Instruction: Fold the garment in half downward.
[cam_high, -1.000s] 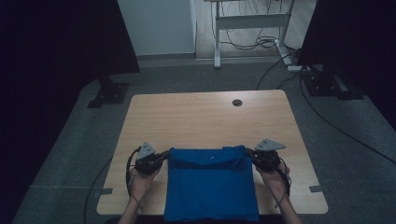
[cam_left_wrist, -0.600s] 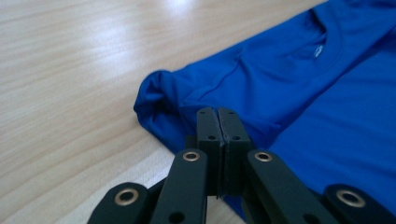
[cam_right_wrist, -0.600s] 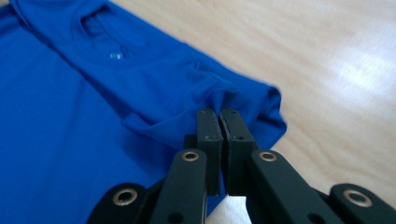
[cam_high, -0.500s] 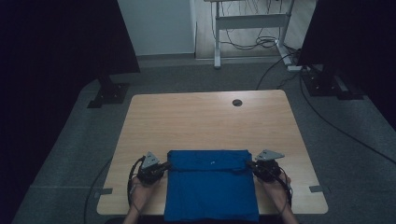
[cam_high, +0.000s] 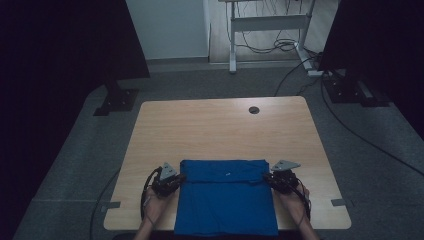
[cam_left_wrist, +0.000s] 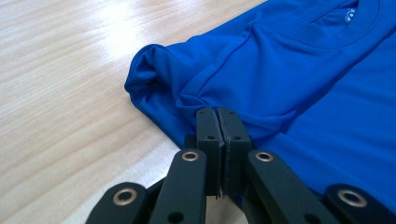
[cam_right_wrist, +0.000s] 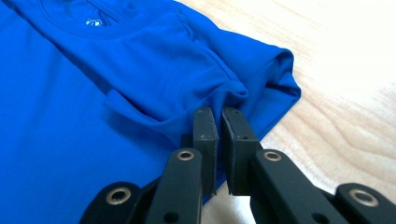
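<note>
A blue shirt (cam_high: 225, 200) lies folded flat at the near edge of the wooden table (cam_high: 220, 130), its collar toward the far side, its lower part reaching over the front edge. My left gripper (cam_high: 176, 182) sits at the shirt's upper left corner. In the left gripper view the shirt (cam_left_wrist: 303, 84) bunches at that corner and the left gripper (cam_left_wrist: 217, 112) is shut on its fold. My right gripper (cam_high: 269, 181) is at the upper right corner. The right gripper (cam_right_wrist: 219, 114) pinches the shirt (cam_right_wrist: 70, 116) with a narrow slit between its jaws.
A small round dark grommet (cam_high: 254, 110) is set in the table's far side. Bare wood stretches beyond the shirt. Black stands (cam_high: 116, 100) and cables (cam_high: 350, 130) are on the carpet around the table, and a desk frame (cam_high: 265, 25) stands behind.
Both grippers have drawn back toward the person, and the shirt's top edge has come nearer the front edge with them.
</note>
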